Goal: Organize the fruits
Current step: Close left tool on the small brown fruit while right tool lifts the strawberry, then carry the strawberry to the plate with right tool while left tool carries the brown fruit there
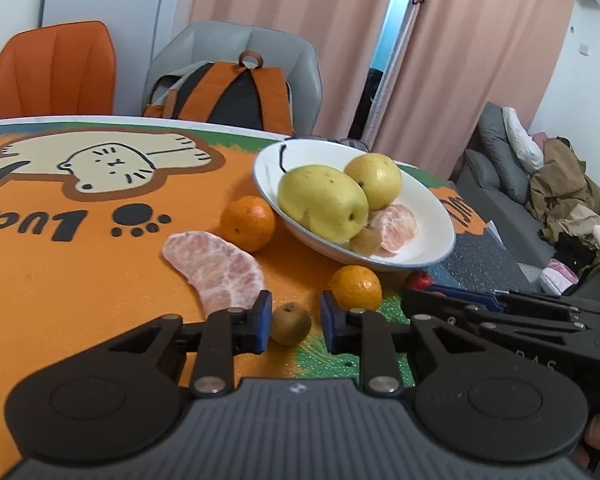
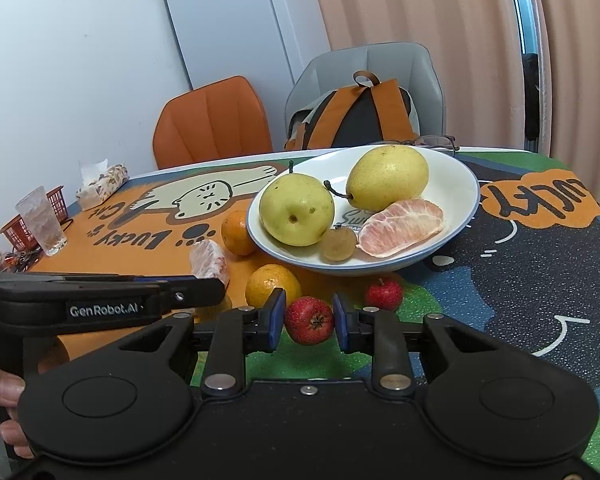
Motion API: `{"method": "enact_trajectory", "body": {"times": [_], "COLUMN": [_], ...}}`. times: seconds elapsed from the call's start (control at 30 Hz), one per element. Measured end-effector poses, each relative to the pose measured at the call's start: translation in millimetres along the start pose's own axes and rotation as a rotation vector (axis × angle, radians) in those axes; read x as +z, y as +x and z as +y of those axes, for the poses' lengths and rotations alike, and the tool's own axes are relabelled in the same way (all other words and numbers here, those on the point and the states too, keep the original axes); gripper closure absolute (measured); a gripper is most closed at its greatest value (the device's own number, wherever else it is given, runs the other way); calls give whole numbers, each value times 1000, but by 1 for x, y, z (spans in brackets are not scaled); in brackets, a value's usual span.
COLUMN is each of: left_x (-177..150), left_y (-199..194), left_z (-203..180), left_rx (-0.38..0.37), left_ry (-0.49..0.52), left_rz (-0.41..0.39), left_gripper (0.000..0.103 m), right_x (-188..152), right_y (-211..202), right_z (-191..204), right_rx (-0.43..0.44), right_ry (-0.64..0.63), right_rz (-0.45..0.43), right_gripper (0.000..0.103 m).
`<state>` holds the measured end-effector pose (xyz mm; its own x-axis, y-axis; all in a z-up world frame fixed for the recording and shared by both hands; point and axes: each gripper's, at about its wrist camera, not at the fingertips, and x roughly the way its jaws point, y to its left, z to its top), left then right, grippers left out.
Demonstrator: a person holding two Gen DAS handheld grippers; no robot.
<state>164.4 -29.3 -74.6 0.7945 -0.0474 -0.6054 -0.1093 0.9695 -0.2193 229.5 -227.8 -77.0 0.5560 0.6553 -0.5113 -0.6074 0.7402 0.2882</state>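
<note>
A white bowl (image 1: 428, 216) (image 2: 460, 184) on the table holds two yellow pears (image 2: 296, 208), a pomelo segment (image 2: 402, 226) and a small brown fruit (image 2: 338, 244). On the mat lie two oranges (image 1: 248, 222) (image 1: 356, 286), a pomelo segment (image 1: 220, 266) and a small red fruit (image 2: 384, 294). My left gripper (image 1: 294, 322) is open, its pads either side of a small brown fruit (image 1: 290, 322) without touching. My right gripper (image 2: 310, 320) is shut on a red fruit (image 2: 310, 319). The right gripper also shows at the right of the left wrist view (image 1: 460, 300).
An orange chair (image 2: 214, 128) and a grey chair with a backpack (image 2: 360, 116) stand behind the table. A glass (image 2: 42, 220), a red basket (image 2: 24, 226) and a tissue pack (image 2: 102, 186) sit at the far left. Eyeglasses (image 2: 436, 144) lie behind the bowl. A sofa (image 1: 512, 200) is right.
</note>
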Motion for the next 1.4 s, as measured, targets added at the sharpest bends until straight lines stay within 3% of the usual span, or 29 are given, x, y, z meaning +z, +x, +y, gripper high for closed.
{"method": "enact_trajectory", "body": {"times": [0.33, 0.7, 1.4], "left_x": [-4, -1, 24], "left_y": [21, 22, -28], "left_z": [-11, -18, -9], "left_rx": [-3, 21, 25], "left_ry": [15, 34, -14], "left_rz": [56, 53, -75], "left_gripper": [78, 79, 79], "right_x": [2, 3, 26], "right_y": [-3, -2, -13], "right_z": [-3, -6, -6], "right_rx": [-7, -8, -15], "right_ry": [2, 9, 20], "right_rz": [-8, -12, -62], "right_gripper": [76, 76, 76]}}
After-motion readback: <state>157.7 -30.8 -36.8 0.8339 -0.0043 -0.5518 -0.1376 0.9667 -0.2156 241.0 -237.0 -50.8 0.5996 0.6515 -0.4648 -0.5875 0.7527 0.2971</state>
